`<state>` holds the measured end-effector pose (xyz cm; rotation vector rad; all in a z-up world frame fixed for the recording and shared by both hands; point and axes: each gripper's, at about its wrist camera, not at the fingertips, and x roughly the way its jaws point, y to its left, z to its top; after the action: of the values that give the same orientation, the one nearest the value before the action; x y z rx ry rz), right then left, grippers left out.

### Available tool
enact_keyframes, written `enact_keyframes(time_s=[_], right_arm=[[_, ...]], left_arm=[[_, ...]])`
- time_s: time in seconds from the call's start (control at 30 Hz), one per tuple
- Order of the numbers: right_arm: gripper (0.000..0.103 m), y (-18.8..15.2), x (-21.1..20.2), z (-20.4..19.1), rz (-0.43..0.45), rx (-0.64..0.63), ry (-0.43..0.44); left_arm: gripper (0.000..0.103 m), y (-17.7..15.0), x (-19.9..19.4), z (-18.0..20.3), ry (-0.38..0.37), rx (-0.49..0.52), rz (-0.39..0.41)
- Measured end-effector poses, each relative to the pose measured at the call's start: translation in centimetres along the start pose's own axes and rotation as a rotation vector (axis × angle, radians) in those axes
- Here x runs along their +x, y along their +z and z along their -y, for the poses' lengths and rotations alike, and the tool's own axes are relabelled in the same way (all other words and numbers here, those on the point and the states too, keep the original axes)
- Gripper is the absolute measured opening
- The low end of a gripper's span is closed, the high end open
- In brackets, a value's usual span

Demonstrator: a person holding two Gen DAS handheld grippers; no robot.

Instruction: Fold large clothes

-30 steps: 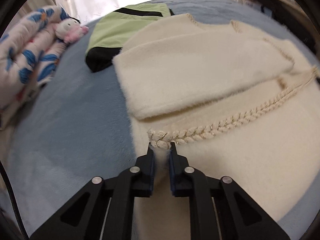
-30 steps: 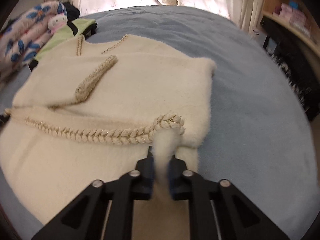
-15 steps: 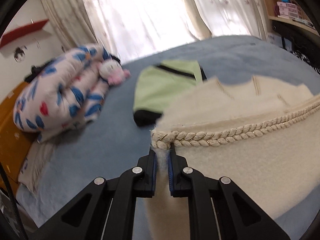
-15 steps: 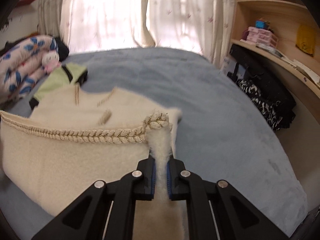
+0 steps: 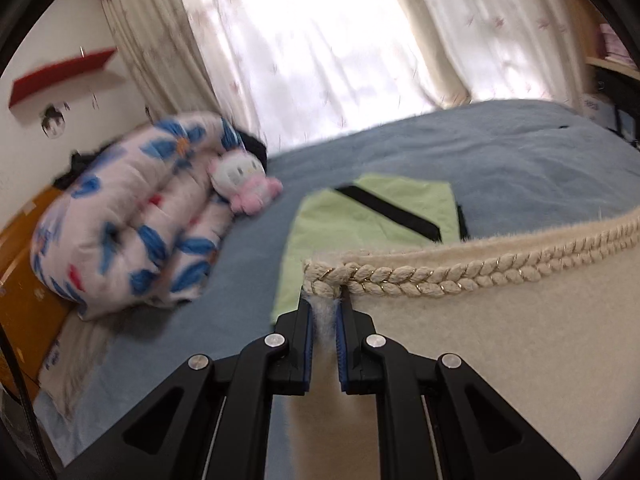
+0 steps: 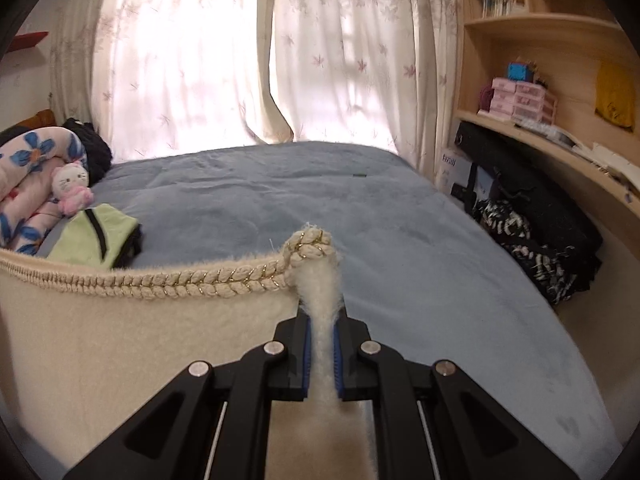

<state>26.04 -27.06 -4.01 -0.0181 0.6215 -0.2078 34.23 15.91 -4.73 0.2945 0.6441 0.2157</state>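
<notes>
A cream fluffy sweater (image 5: 500,344) with a braided rope hem (image 5: 440,280) hangs stretched between my two grippers, lifted above the blue bed. My left gripper (image 5: 325,312) is shut on the hem's left corner. My right gripper (image 6: 321,320) is shut on the hem's right corner (image 6: 308,246); the sweater (image 6: 140,344) spreads to the left of it. The raised fabric hides the rest of the sweater below.
The bed has a blue blanket (image 6: 260,200). A folded green and black garment (image 5: 372,220) lies behind the sweater. A flowered rolled quilt (image 5: 120,224) and a small plush toy (image 5: 244,184) lie at the left. Shelves (image 6: 552,92) and dark bags (image 6: 532,232) stand at the right.
Both grippers have raised the braided hem off the bed. The sweater's folded upper part has dropped out of sight behind the lifted fabric.
</notes>
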Motion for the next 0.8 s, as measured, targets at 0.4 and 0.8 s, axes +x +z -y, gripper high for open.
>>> enact_keyframes(time_s=[0.4, 0.8], right_arm=[[0.008, -6.1, 16.7, -0.5, -0.323, 0.073, -0.036], [0.022, -3.9, 14.5, 0.7, -0.372, 0.111, -0.007]], left_arm=[[0.008, -4.8, 14.9, 7.9, 0.056, 0.043, -0.194], [0.032, -3.7, 12.7, 2.9, -0.087, -0.111, -0.247]])
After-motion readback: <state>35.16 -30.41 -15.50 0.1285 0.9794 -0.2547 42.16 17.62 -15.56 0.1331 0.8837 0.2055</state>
